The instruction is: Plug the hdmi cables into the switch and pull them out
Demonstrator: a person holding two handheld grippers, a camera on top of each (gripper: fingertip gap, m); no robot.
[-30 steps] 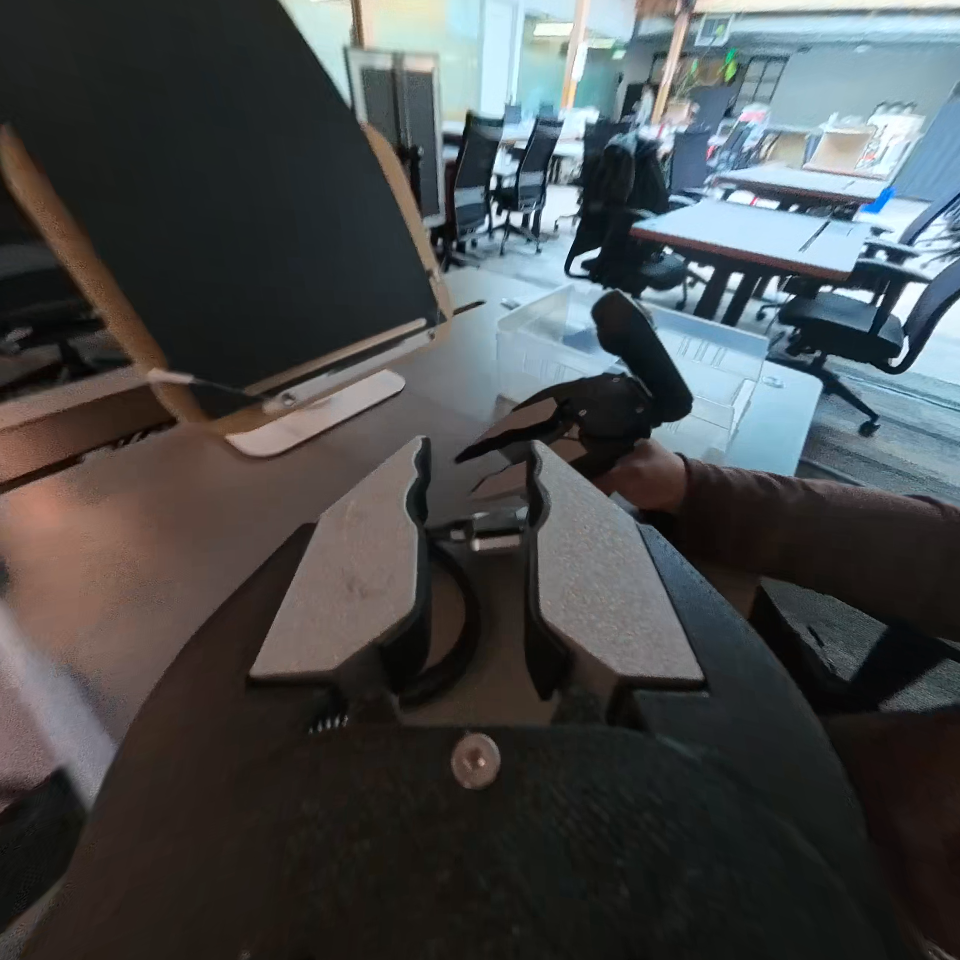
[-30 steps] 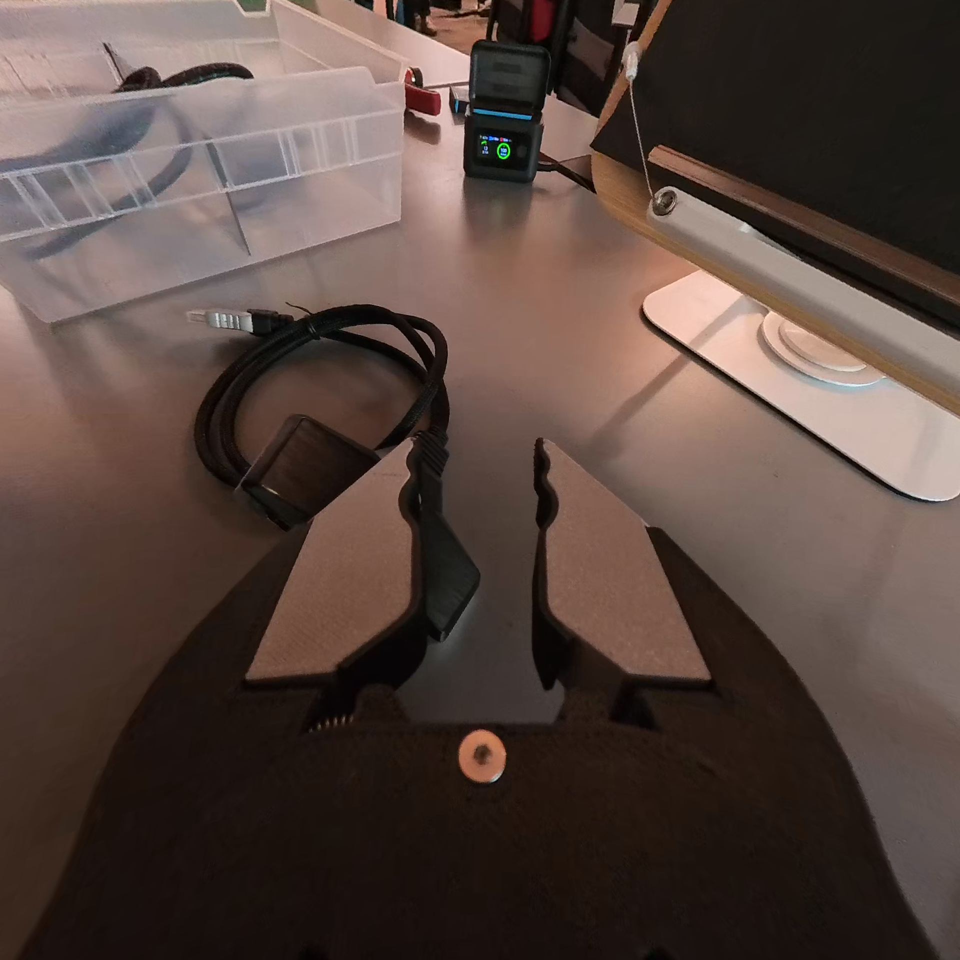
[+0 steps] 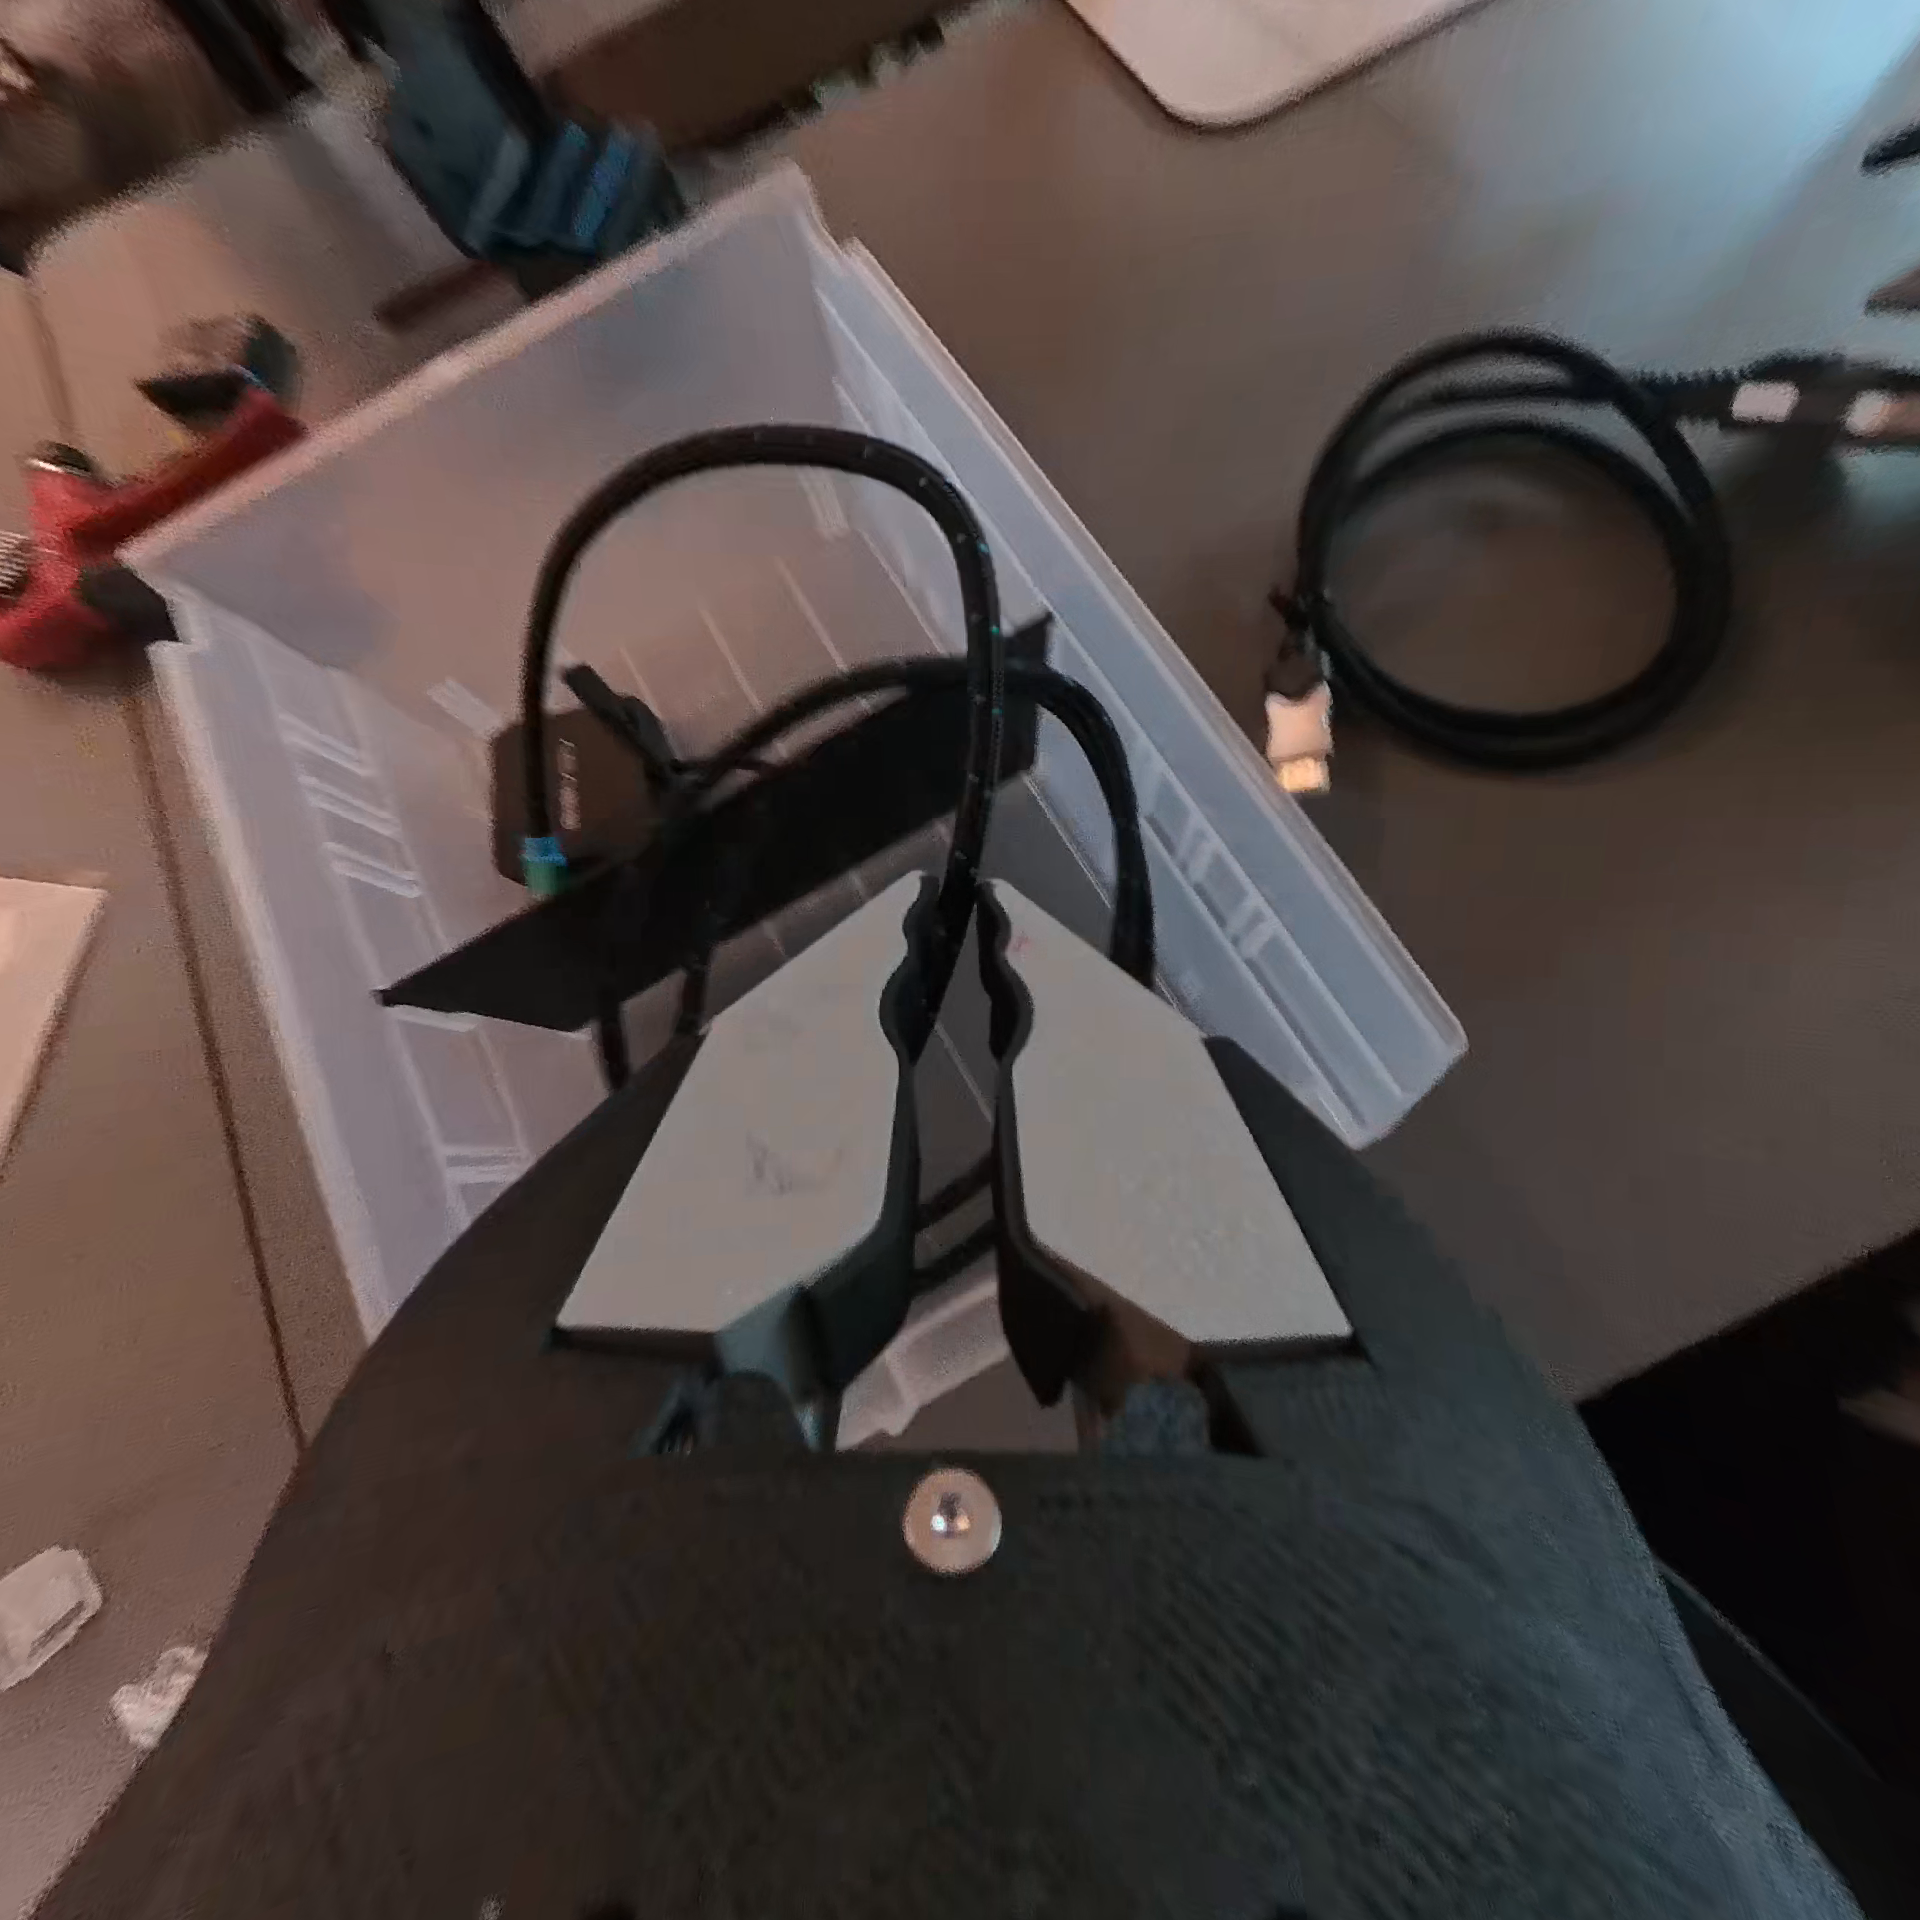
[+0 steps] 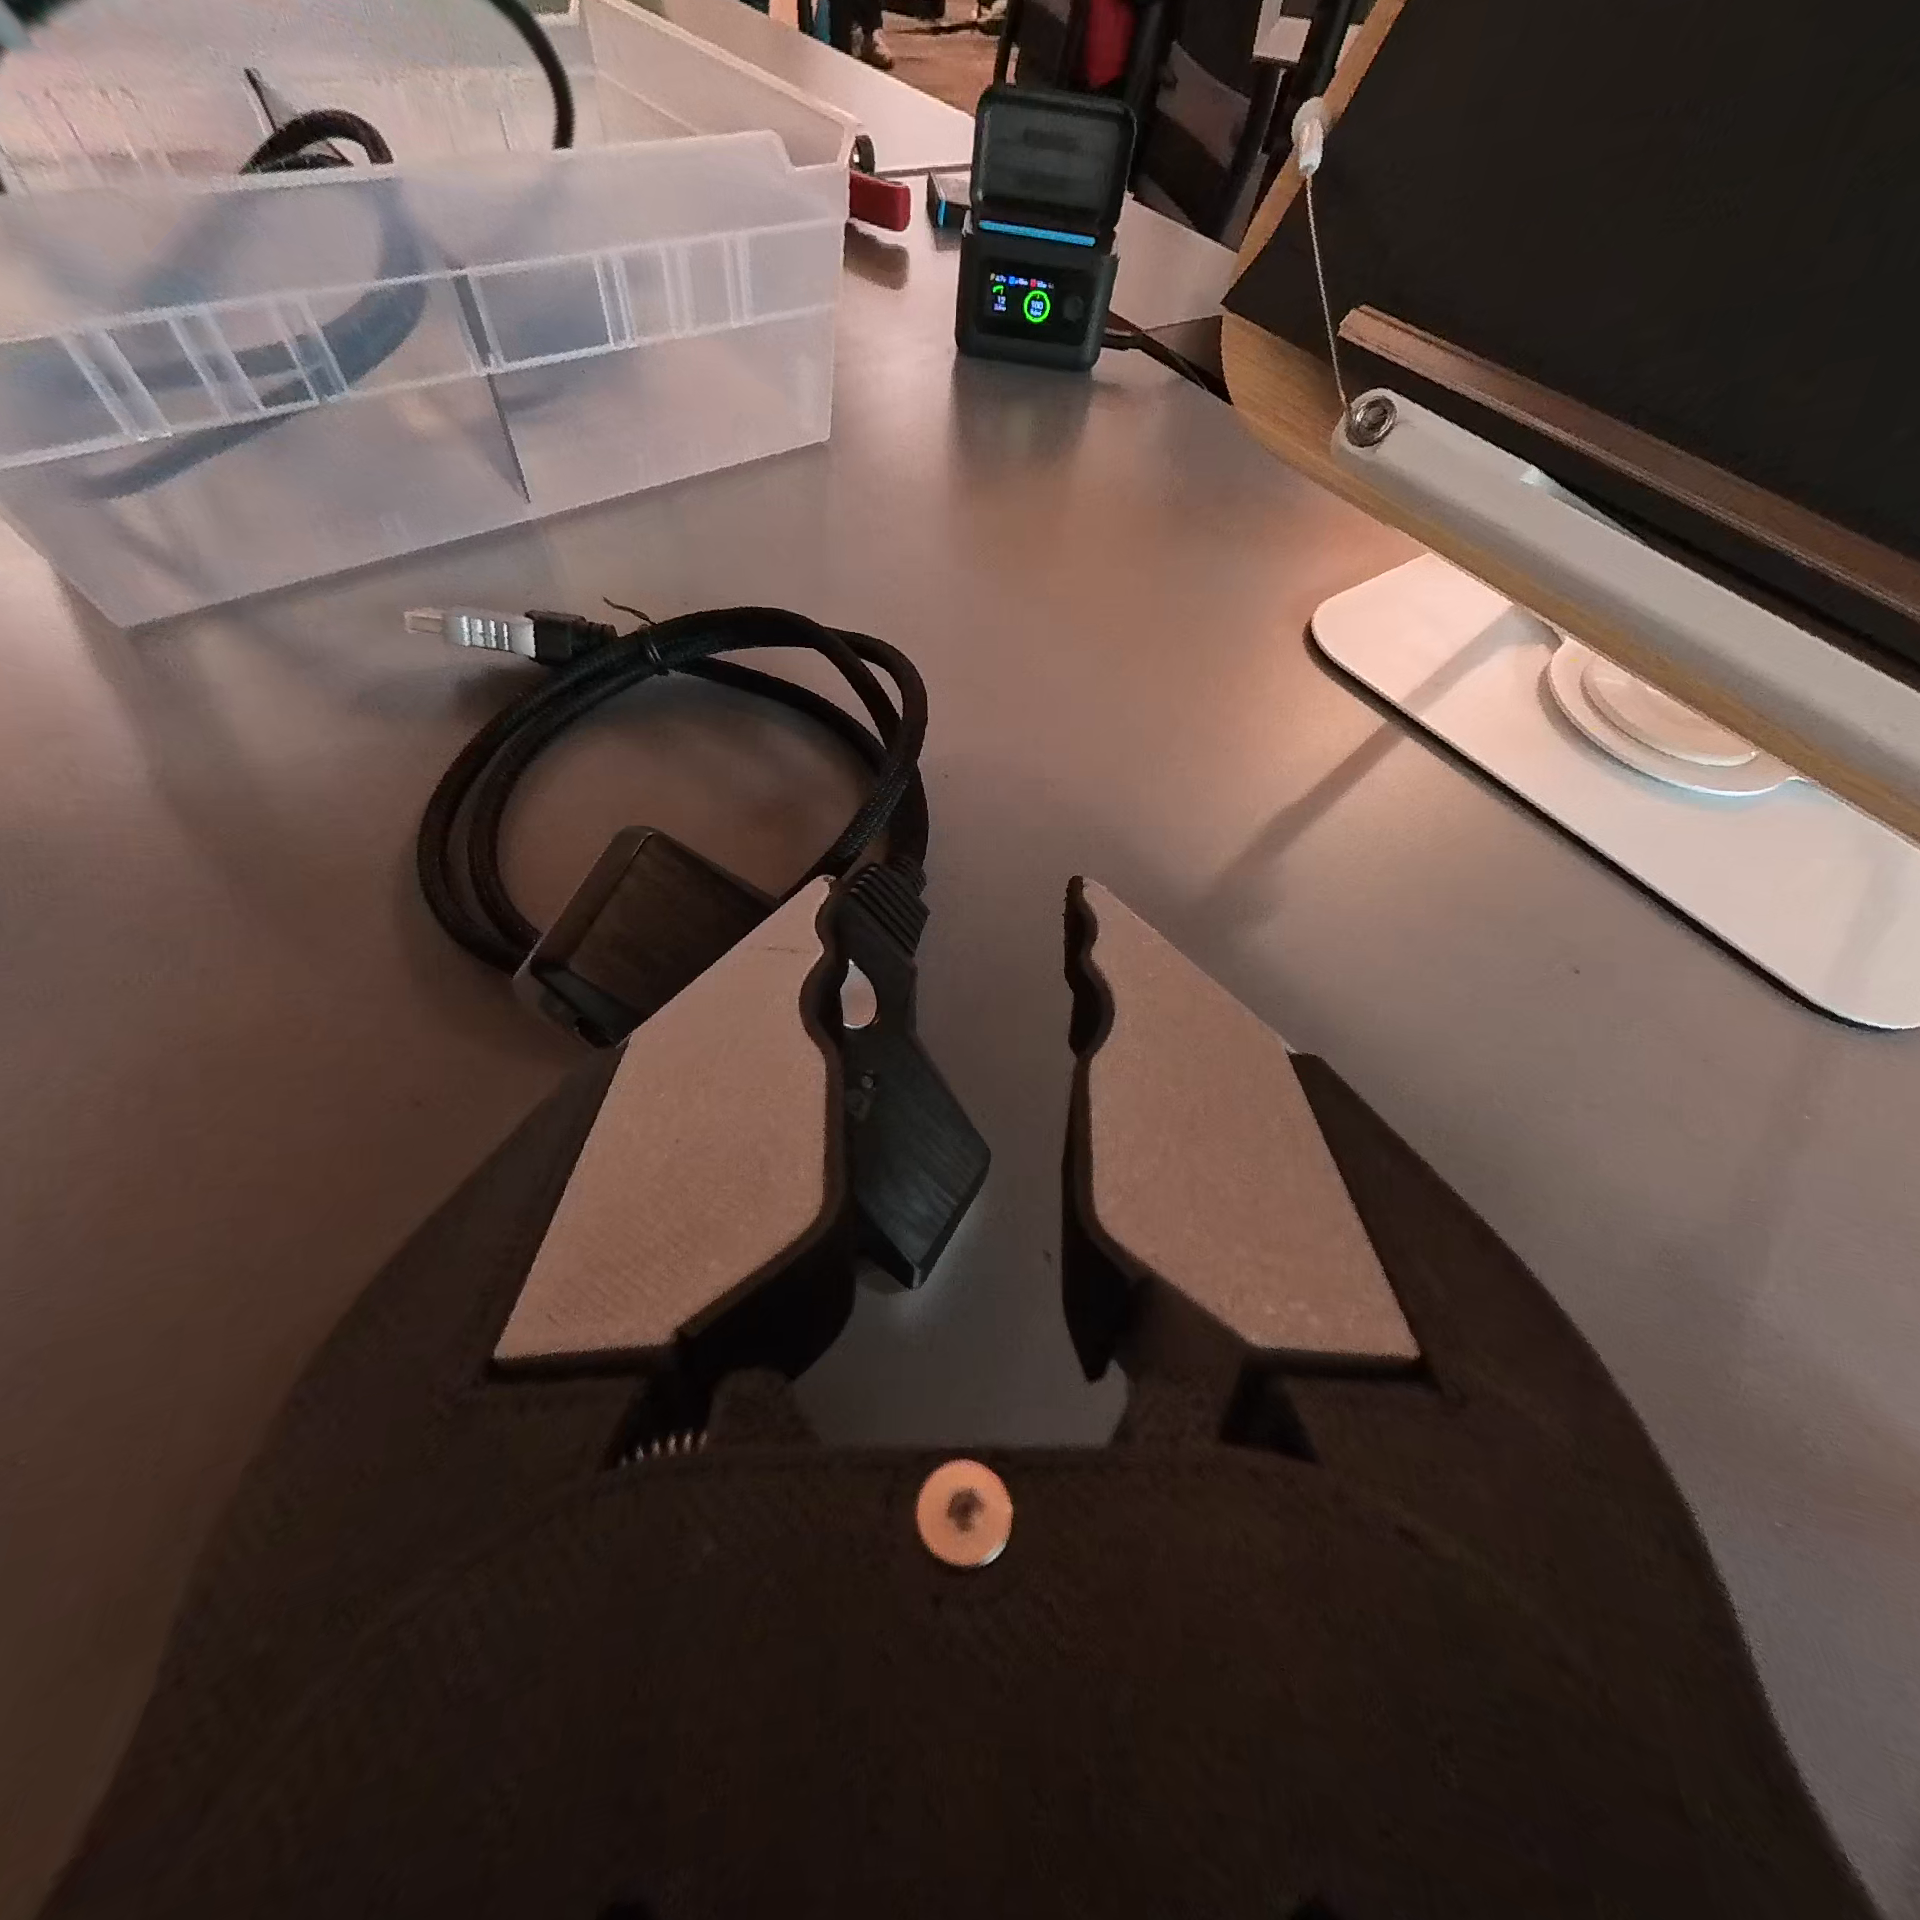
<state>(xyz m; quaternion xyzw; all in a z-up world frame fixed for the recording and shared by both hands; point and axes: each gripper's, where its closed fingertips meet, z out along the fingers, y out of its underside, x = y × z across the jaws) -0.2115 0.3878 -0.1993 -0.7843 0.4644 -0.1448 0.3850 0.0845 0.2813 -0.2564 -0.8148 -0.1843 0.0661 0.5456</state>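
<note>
Left tongs (image 3: 954, 902) pinched on thin black braided cable (image 3: 966, 623) above the clear bin (image 3: 1195, 727). Right tongs (image 4: 948, 899) wide open over the table (image 4: 1195, 644); black HDMI plug (image 4: 894, 1091) lies against the left pad only, not gripped.

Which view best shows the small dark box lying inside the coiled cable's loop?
The right wrist view: the small dark box sits sharp and close beside the coiled cable, left of the right tongs. The left wrist view shows that coil farther off, but no box is discernible.
</note>
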